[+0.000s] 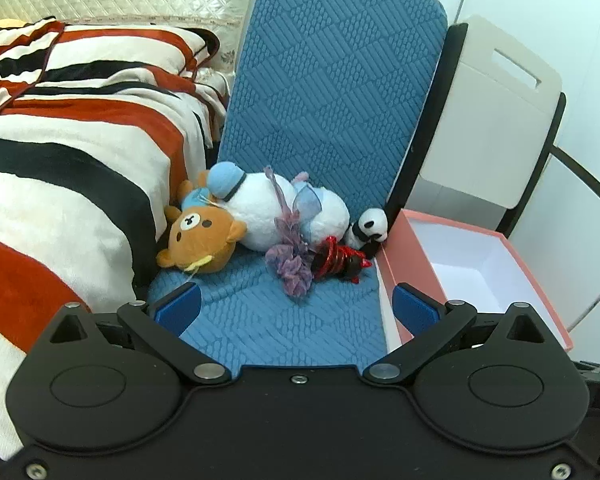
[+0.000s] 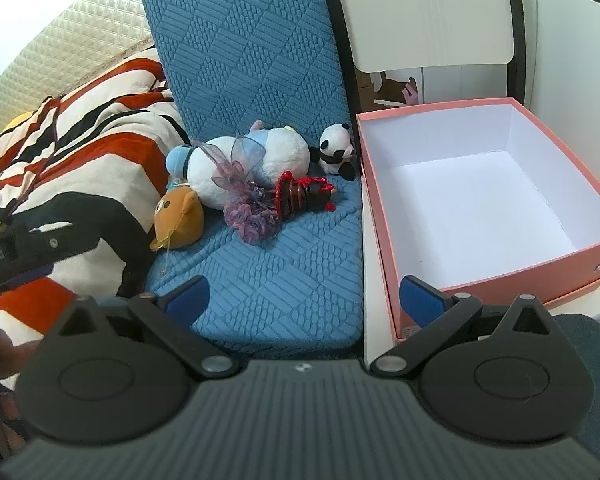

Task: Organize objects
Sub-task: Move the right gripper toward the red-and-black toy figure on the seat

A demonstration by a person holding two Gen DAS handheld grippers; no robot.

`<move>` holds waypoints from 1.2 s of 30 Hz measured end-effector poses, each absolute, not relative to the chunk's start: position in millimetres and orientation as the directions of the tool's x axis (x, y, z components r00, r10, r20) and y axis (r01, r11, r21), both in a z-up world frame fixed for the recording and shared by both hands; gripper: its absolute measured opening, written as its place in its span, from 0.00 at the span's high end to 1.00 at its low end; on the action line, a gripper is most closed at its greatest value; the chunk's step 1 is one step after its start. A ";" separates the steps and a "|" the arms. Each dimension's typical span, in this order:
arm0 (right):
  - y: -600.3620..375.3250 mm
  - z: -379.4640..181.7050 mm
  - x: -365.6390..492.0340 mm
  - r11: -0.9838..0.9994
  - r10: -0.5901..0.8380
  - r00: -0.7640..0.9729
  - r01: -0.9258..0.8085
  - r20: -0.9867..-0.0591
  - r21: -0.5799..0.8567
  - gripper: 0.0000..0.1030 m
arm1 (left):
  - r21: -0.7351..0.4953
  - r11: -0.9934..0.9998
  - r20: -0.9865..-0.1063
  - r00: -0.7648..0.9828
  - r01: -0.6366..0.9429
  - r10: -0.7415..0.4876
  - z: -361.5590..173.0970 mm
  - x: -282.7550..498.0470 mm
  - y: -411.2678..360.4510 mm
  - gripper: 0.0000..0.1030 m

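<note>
Several toys lie at the back of a blue cushion (image 1: 284,320) (image 2: 268,280): a brown bear (image 1: 200,240) (image 2: 178,220), a white and blue plush (image 1: 260,208) (image 2: 256,160), a purple ribbon flower (image 1: 292,264) (image 2: 248,208), a red and black toy (image 1: 336,260) (image 2: 300,192) and a small panda (image 1: 368,228) (image 2: 334,148). An empty pink box (image 1: 480,268) (image 2: 480,200) stands right of the cushion. My left gripper (image 1: 296,308) is open and empty above the cushion's front. My right gripper (image 2: 304,300) is open and empty, in front of the cushion and box.
A striped red, black and cream blanket (image 1: 60,160) (image 2: 80,140) lies on the left. The blue backrest (image 1: 332,80) (image 2: 252,48) rises behind the toys. A white chair back (image 1: 488,120) (image 2: 432,12) stands behind the box. The other gripper's body (image 2: 16,248) shows at the left edge.
</note>
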State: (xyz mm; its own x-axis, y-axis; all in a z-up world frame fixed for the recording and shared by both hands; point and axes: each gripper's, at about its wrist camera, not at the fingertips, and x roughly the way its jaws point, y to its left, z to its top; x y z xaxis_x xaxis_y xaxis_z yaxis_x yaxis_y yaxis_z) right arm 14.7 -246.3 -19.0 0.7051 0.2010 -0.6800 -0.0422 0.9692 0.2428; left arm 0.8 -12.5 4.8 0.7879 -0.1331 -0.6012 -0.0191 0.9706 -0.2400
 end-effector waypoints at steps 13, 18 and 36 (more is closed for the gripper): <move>-246.4 -19.4 14.6 0.968 0.203 0.704 -0.041 -0.681 0.246 0.00 | -0.203 0.979 -0.608 0.785 -0.010 -0.118 4.7 0.5 -19.3 0.01; -246.9 -21.8 16.2 0.967 0.206 0.703 -0.040 -0.680 0.251 0.00 | -0.201 0.980 -0.612 0.781 -0.003 -0.123 4.3 1.6 -19.5 0.01; -248.7 -40.3 34.6 0.965 0.215 0.722 -0.055 -0.658 0.255 0.00 | -0.169 0.986 -0.608 0.788 -0.006 -0.099 -19.1 20.4 -29.2 0.01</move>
State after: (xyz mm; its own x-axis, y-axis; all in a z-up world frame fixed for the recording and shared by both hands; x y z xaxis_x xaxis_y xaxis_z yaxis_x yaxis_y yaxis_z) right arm 34.6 -248.7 -40.3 0.7216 0.2151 -0.6580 -0.0549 0.9653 0.2554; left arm 20.4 -29.2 -19.1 0.7877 -0.0992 -0.6080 -0.0063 0.9856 -0.1690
